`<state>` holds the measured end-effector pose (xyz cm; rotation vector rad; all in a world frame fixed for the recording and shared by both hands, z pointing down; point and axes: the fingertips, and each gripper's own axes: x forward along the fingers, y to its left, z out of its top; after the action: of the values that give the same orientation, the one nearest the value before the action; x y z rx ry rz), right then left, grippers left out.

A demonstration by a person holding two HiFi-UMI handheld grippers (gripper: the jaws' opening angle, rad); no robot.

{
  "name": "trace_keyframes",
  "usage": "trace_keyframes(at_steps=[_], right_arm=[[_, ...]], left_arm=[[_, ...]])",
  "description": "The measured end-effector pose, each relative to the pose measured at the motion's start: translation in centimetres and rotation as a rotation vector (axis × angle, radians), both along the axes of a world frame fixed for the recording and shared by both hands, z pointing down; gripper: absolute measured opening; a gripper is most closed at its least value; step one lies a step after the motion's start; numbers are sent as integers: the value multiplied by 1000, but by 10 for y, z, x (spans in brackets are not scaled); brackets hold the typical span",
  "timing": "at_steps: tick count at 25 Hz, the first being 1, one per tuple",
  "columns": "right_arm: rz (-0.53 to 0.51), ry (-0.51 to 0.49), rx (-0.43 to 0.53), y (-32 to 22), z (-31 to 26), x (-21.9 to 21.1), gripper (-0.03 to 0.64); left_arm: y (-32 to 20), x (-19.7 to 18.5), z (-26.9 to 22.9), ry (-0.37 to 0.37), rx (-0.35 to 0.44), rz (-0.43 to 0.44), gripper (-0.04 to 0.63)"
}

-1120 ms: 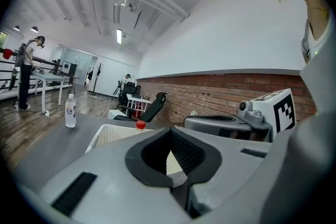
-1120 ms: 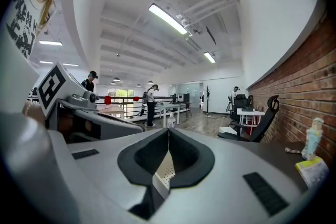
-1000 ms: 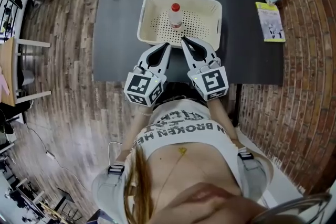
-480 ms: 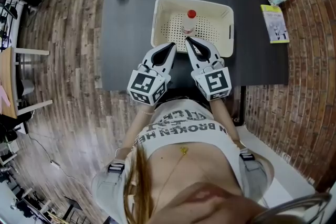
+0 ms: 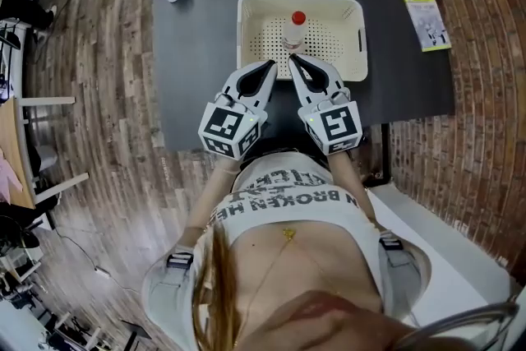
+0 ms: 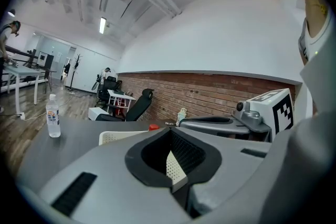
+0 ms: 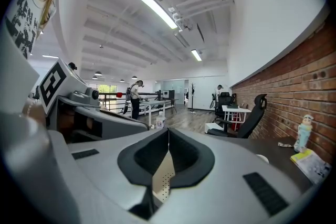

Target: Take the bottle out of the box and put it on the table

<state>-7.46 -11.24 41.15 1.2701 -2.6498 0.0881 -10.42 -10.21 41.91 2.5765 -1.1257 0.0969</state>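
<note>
Upper centre: bottle (image 5: 294, 30) upright in box (image 5: 244, 29) on tabletop (image 5: 193, 45); left gripper (image 5: 271, 64) and right gripper (image 5: 292, 60) below, jaws clenched, empty.

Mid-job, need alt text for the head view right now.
A red-capped bottle stands upright in a white perforated box on a dark table. The left tool and right tool point at it from the near side, both shut and empty.

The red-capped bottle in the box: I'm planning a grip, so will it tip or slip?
Probably tippy: the bottle stands upright, tall and narrow, on the perforated floor of the box. Likely light and squashy, looking like clear plastic. Its round body may roll if toppled.
</note>
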Motion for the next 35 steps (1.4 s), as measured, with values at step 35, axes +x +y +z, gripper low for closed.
trace_keyframes(at_steps=[35], right_arm=[[-38, 21, -20, -35, 11, 14, 9]], left_arm=[[-17, 12, 12, -11, -40, -50, 5]])
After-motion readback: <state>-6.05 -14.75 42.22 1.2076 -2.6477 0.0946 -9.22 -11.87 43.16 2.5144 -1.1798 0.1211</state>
